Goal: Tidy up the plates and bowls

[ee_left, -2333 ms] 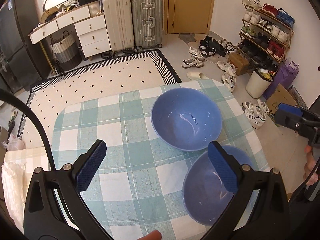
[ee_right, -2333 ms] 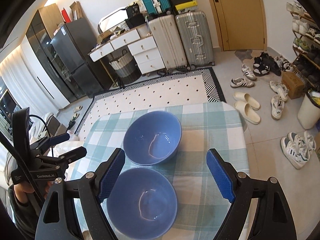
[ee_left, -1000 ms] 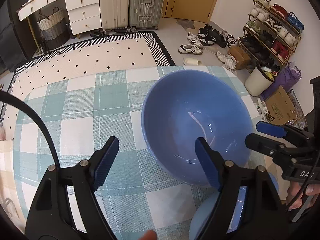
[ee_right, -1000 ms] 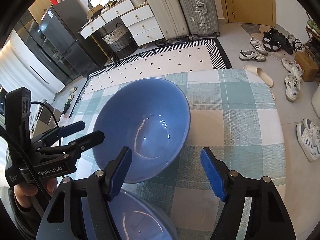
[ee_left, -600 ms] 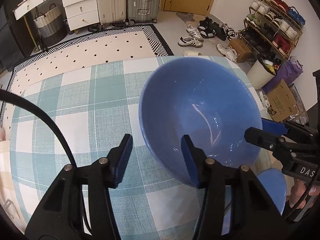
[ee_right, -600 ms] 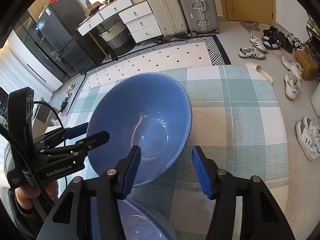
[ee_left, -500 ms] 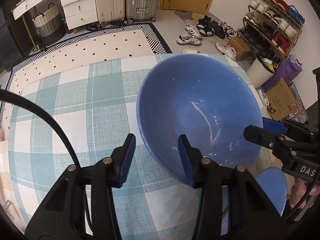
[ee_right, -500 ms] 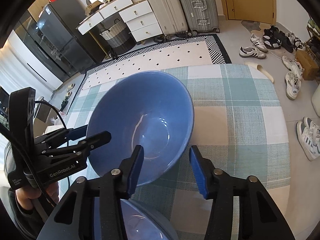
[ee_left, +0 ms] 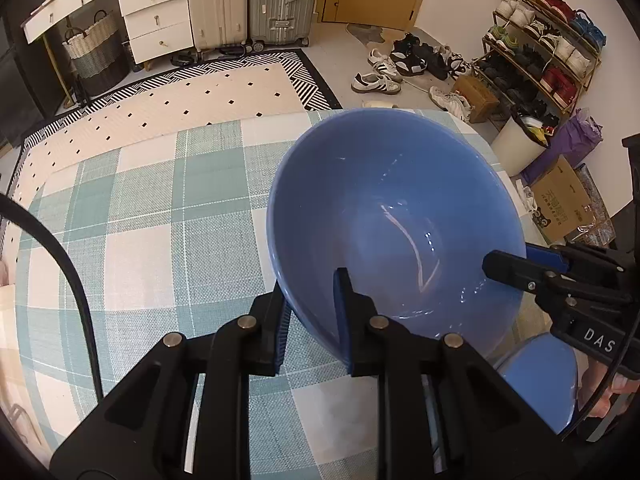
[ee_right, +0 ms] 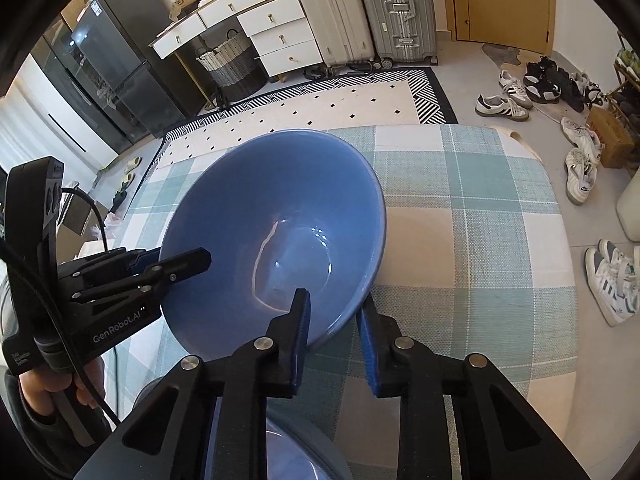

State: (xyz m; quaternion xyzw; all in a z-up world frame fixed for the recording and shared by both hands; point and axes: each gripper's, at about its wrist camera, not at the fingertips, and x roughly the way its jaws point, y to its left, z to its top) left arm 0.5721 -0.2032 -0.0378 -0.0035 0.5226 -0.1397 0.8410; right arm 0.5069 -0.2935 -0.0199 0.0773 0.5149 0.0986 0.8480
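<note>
Left wrist: both claws (ee_left: pixel 310 304) (ee_right: pixel 334 322) pinch bowl (ee_left: pixel 396 220).

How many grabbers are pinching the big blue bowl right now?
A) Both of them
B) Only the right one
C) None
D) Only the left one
A: the left gripper has one of its fingers inside the big blue bowl and one outside, clamped on the rim, and the right gripper pinches the rim on the opposite side the same way.
</note>
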